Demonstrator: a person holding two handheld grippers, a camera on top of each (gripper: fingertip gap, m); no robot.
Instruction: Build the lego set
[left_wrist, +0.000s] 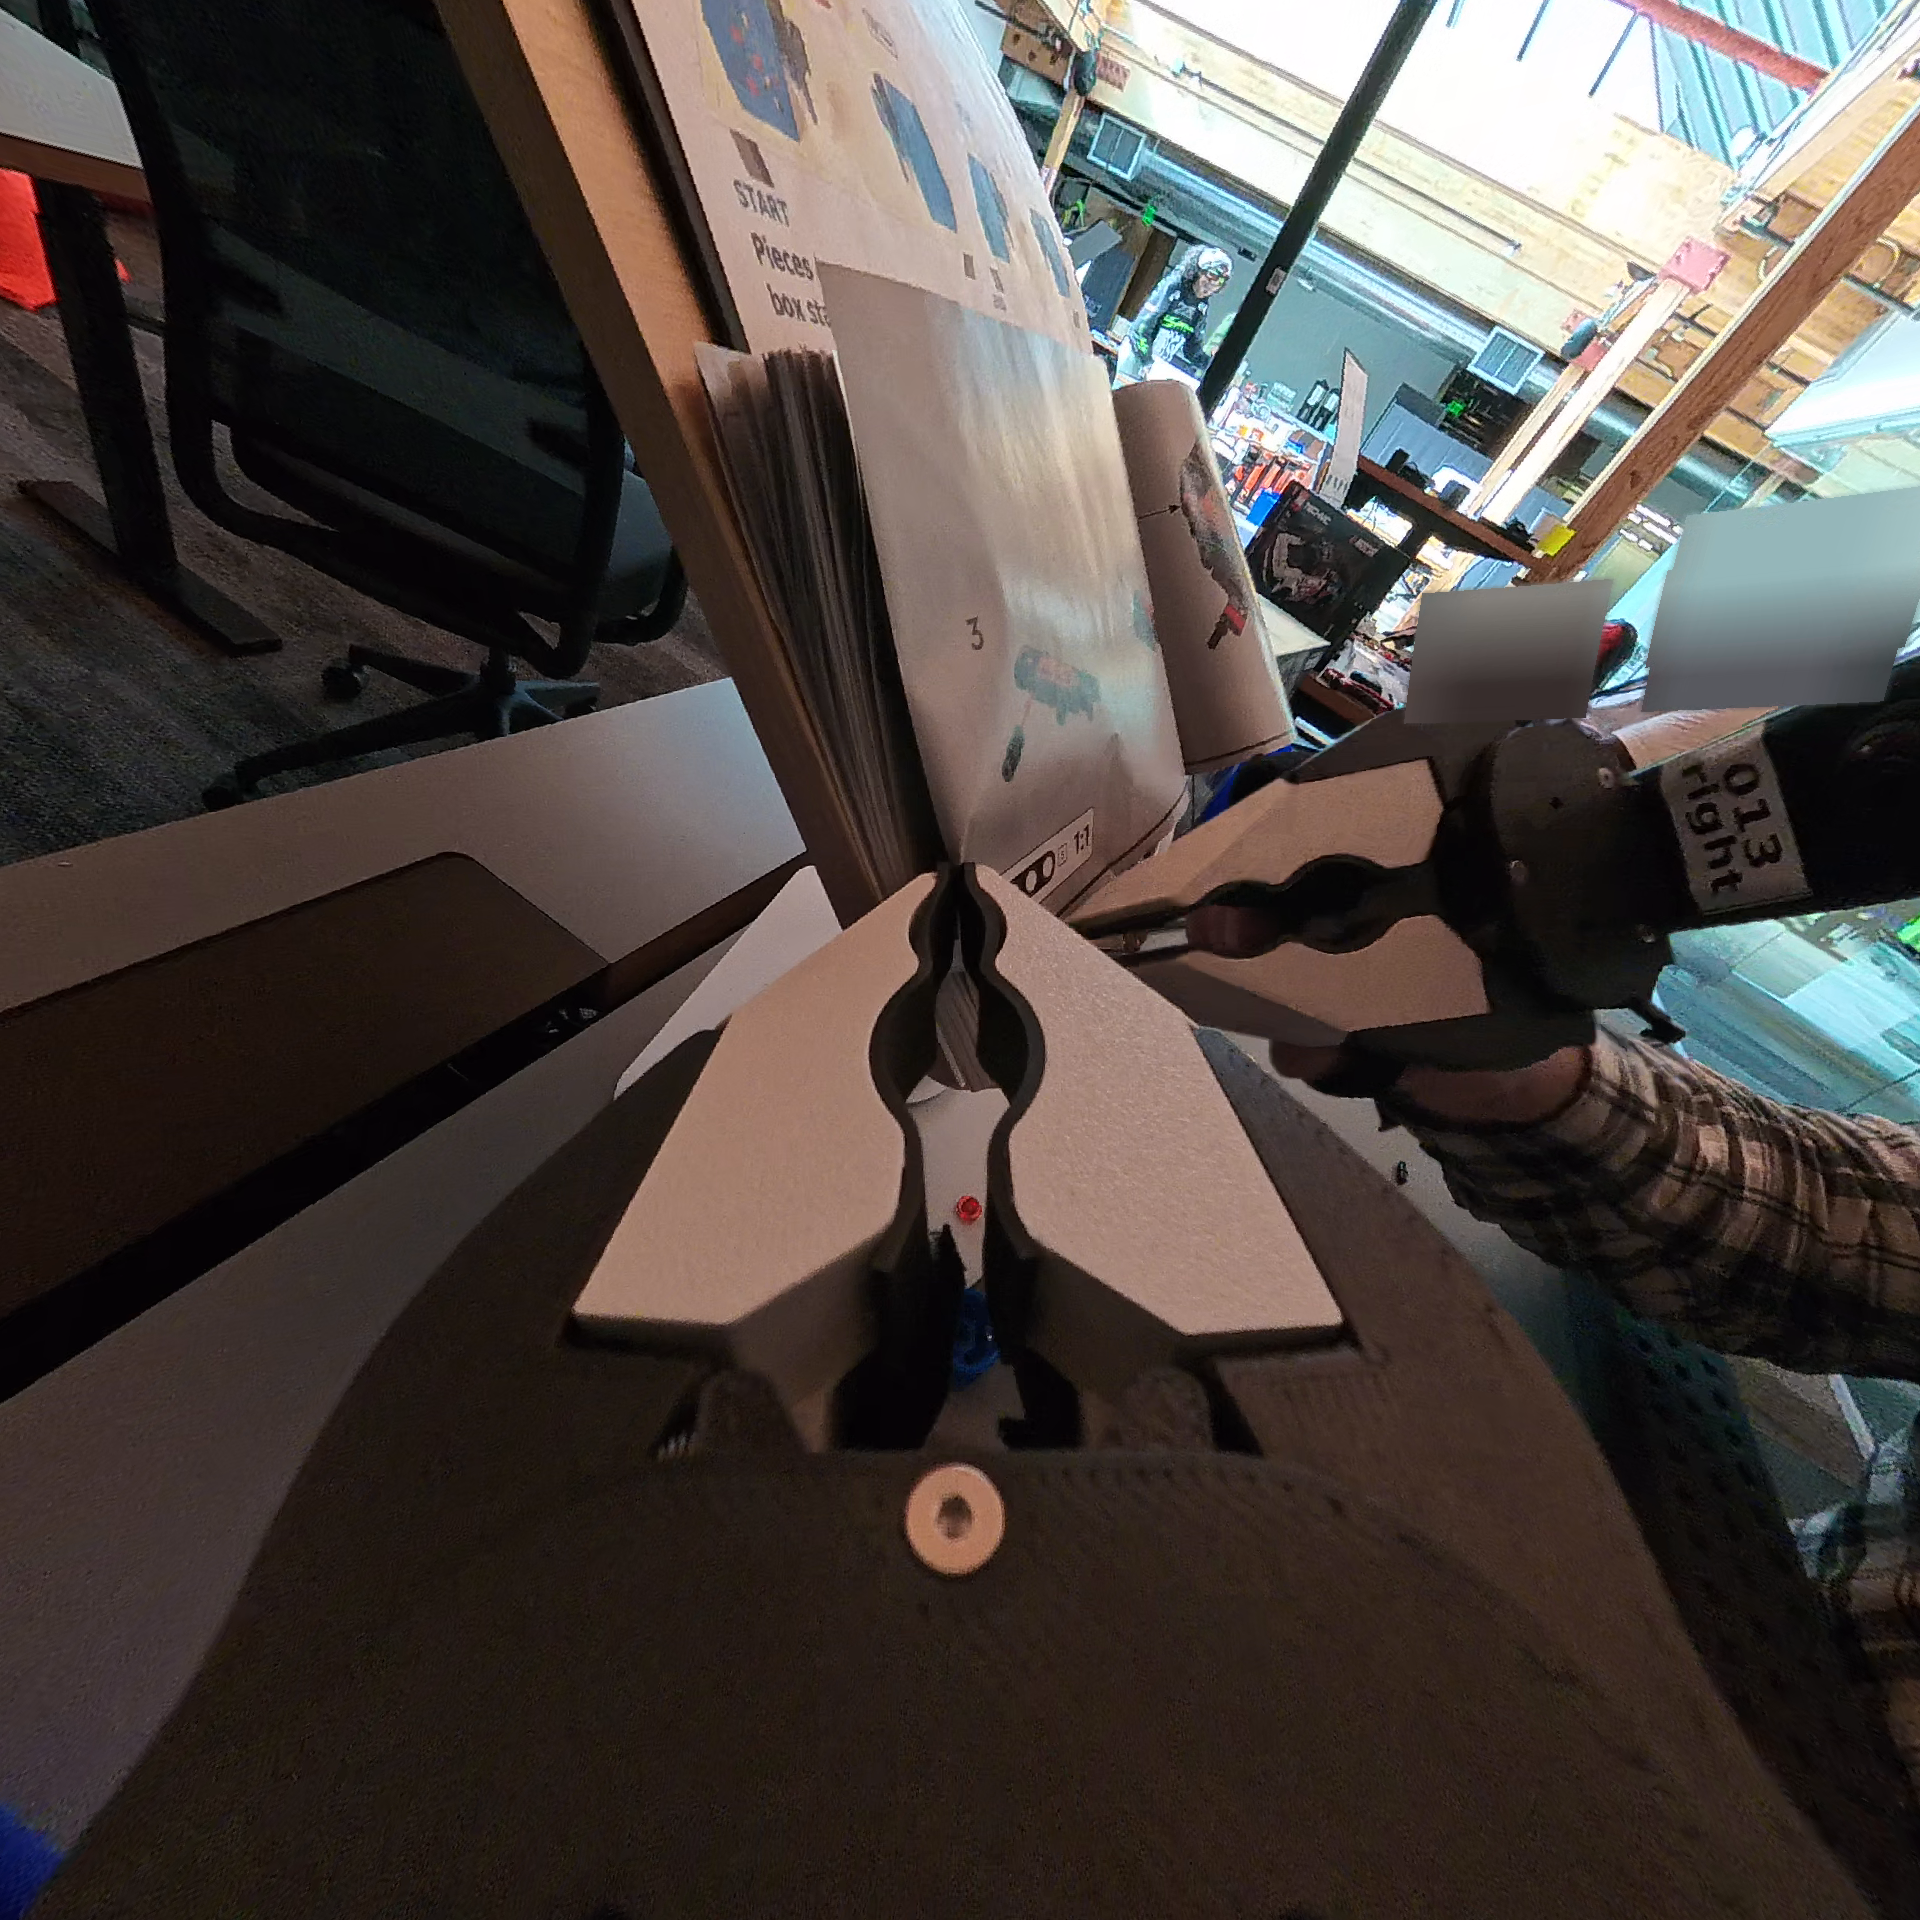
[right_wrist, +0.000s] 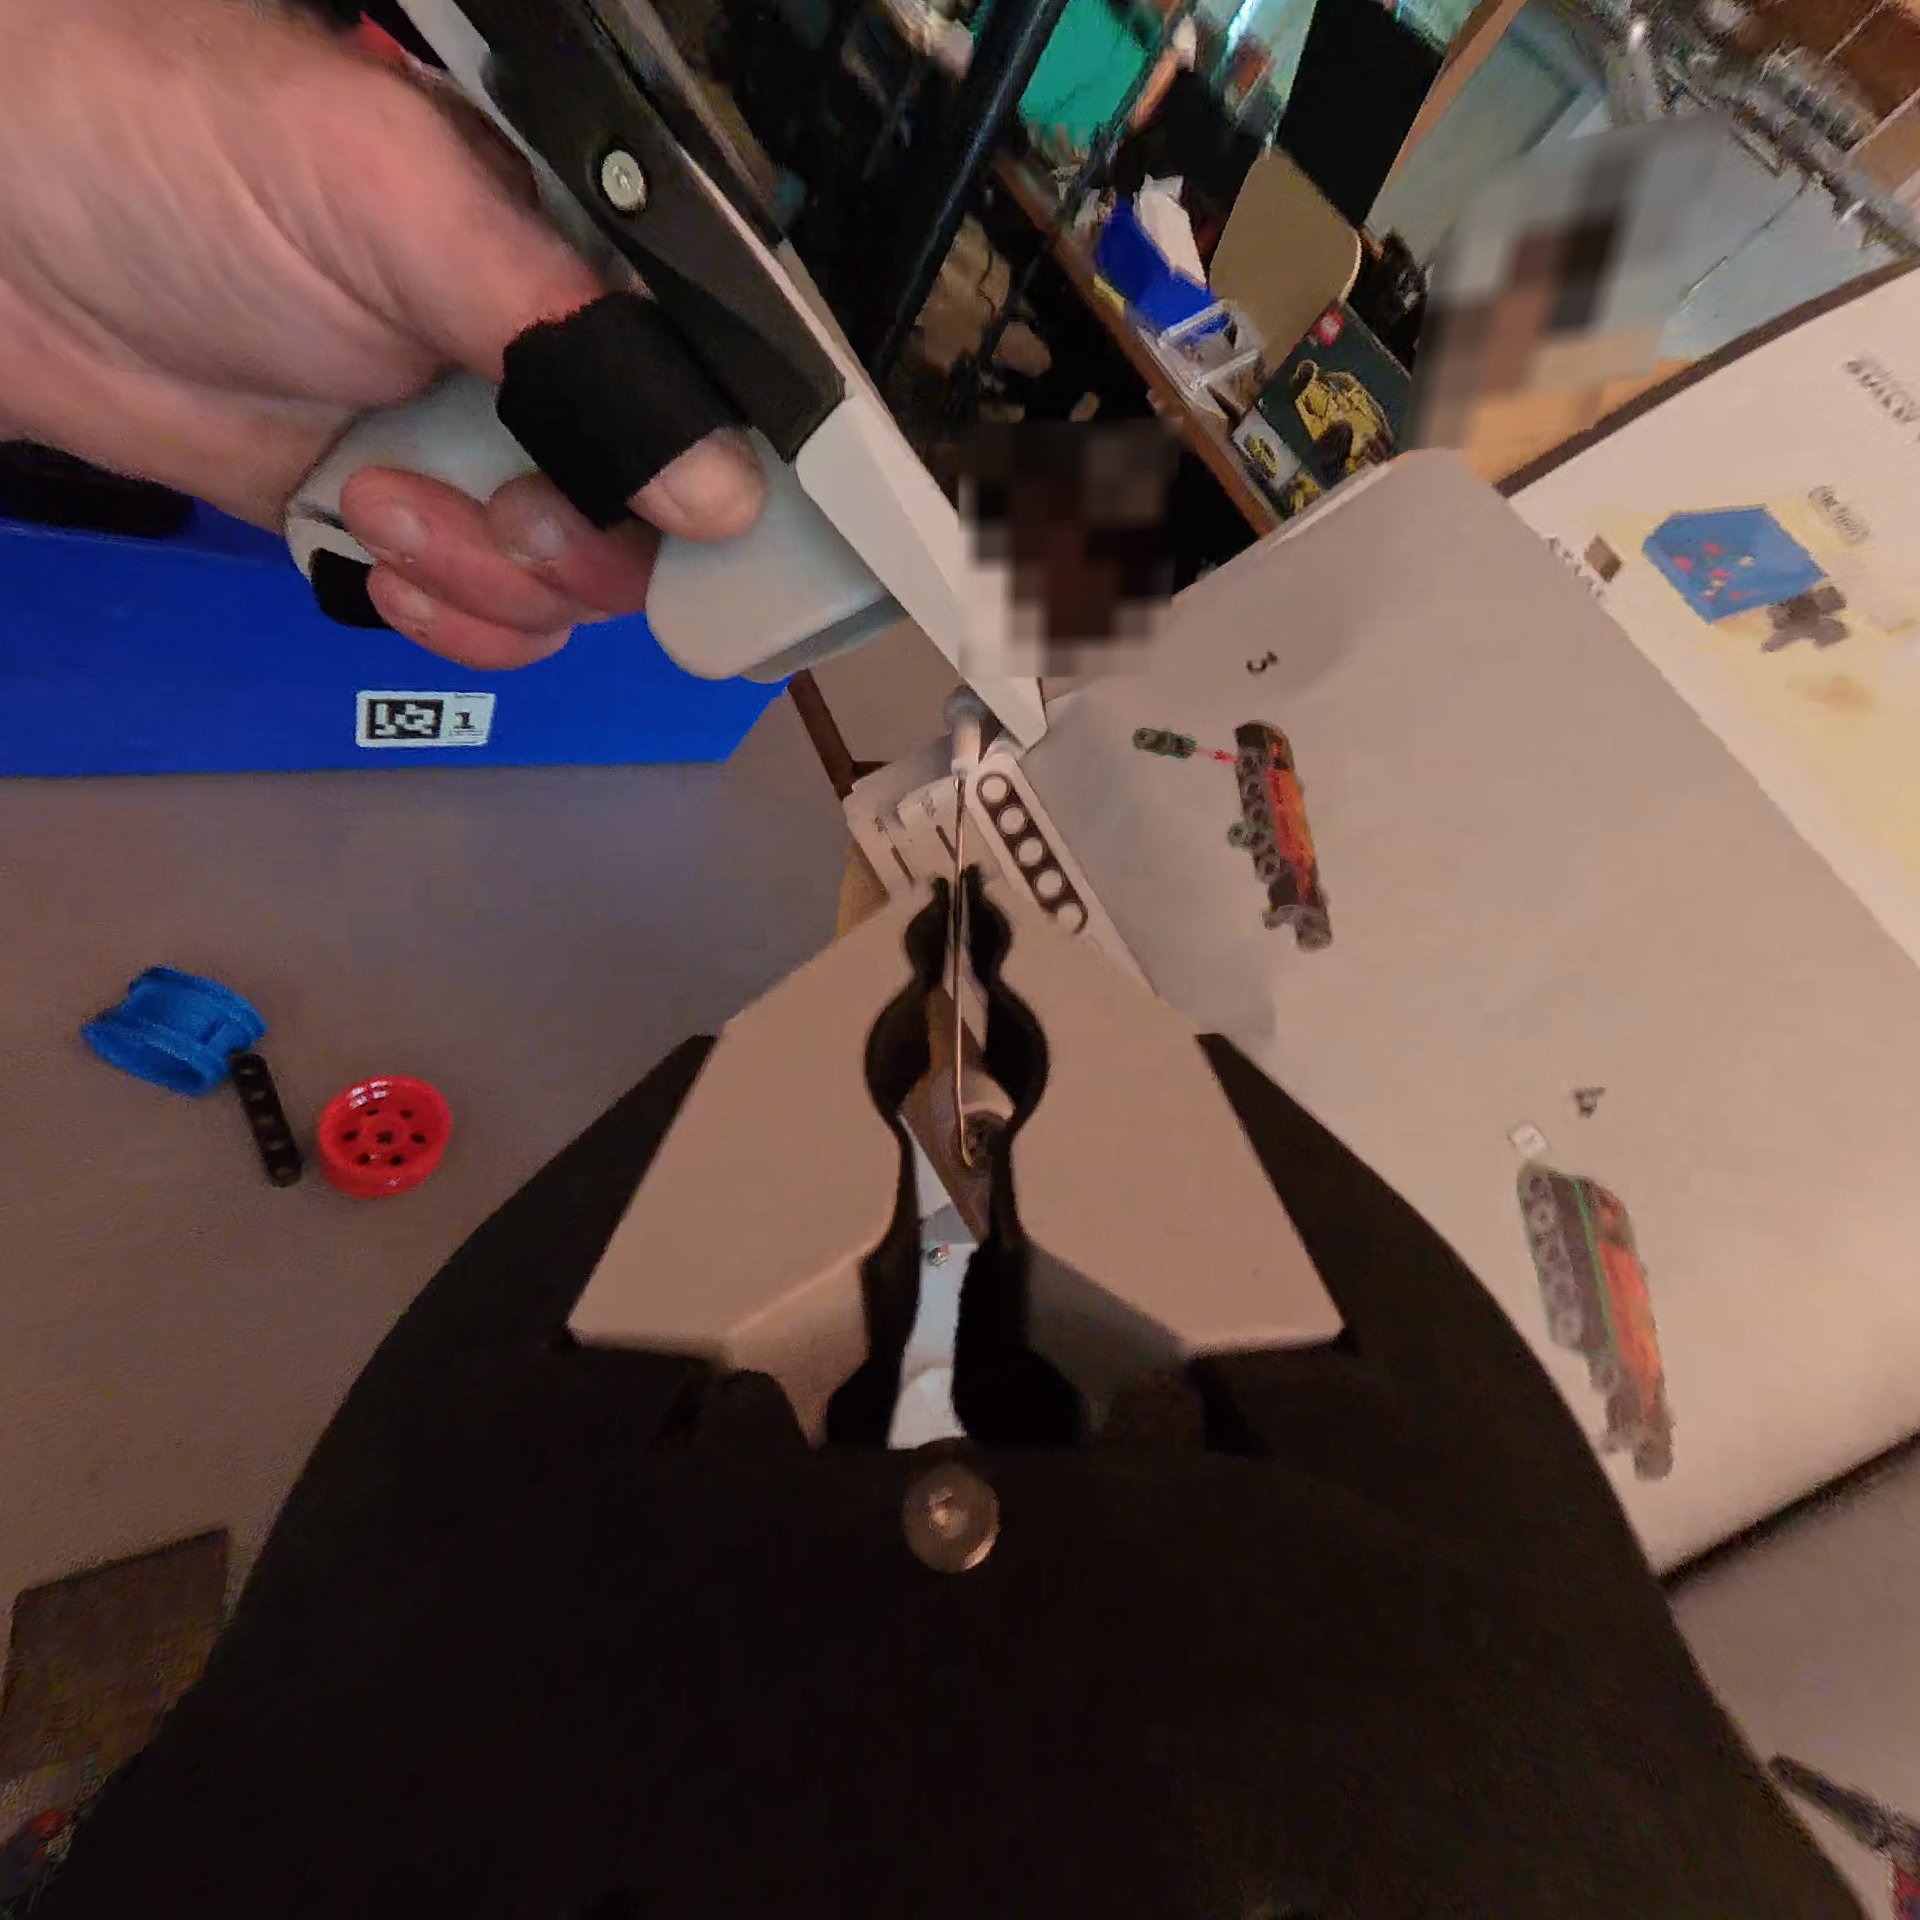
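Build barely started, by the look of it. Both grippers are busy with the instruction booklet (left_wrist: 997, 582), not with parts. Left gripper (left_wrist: 961, 883) has its jaws pinched nearly shut on the lower edge of a thick sheaf of pages, holding the booklet upright on the table (left_wrist: 644, 769). Right gripper (right_wrist: 958, 899) is closed on a thin page edge of that booklet (a fine metal wire also runs between its jaws; purpose unclear). Open page shows an early build step. Loose parts lie unassembled on the table: a blue piece (right_wrist: 175, 1029), a black holed beam (right_wrist: 265, 1117) touching it, a red wheel hub (right_wrist: 384, 1135) just beside. Blue bin (right_wrist: 312, 665) stands behind them; its contents are hidden from here.
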